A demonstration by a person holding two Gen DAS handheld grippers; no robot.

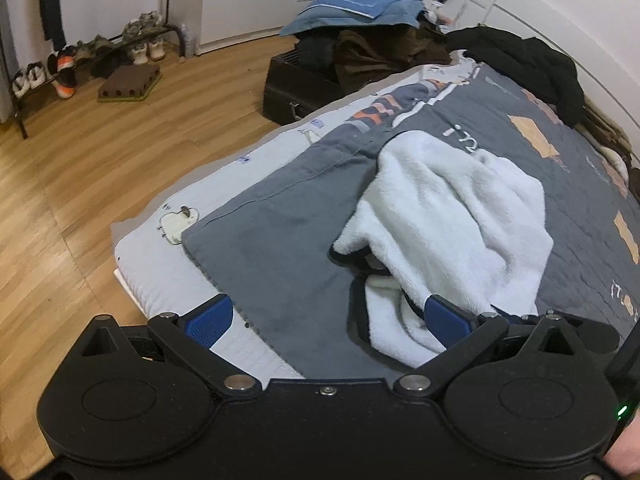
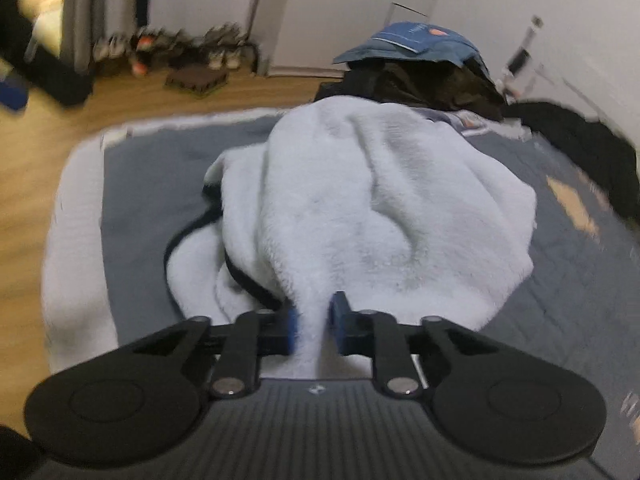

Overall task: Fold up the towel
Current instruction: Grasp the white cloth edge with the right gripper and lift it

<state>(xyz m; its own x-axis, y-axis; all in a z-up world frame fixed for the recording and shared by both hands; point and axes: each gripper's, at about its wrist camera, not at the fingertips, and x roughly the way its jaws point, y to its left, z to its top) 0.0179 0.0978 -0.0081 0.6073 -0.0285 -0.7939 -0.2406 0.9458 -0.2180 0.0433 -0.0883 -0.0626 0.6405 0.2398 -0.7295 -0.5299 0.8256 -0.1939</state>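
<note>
**Pinching the towel's near edge**

Clamping a ridge of white pile, the right hand-held gripper [image 2: 314,326] has its blue pads pressed on the near edge of the fleecy towel [image 2: 360,200]. The left hand-held gripper [image 1: 328,316] stands with its jaws wide apart and nothing between them; its right pad sits just beside the towel's dark-trimmed hem.

The towel lies crumpled in a loose heap on the grey quilt [image 1: 280,248] that covers the bed [image 1: 140,248].

It looks soft, light and limp, so it will likely sag and drape from any single pinch and slide little on the quilt. The dark piping along the hem [image 1: 348,258] seems the best guide: two corners on that trim would let the cloth be spread flat first.

Pale lettering shows on the quilt and on a blue pillow [image 1: 352,4] beyond the bed, too small and blurred to read.
</note>
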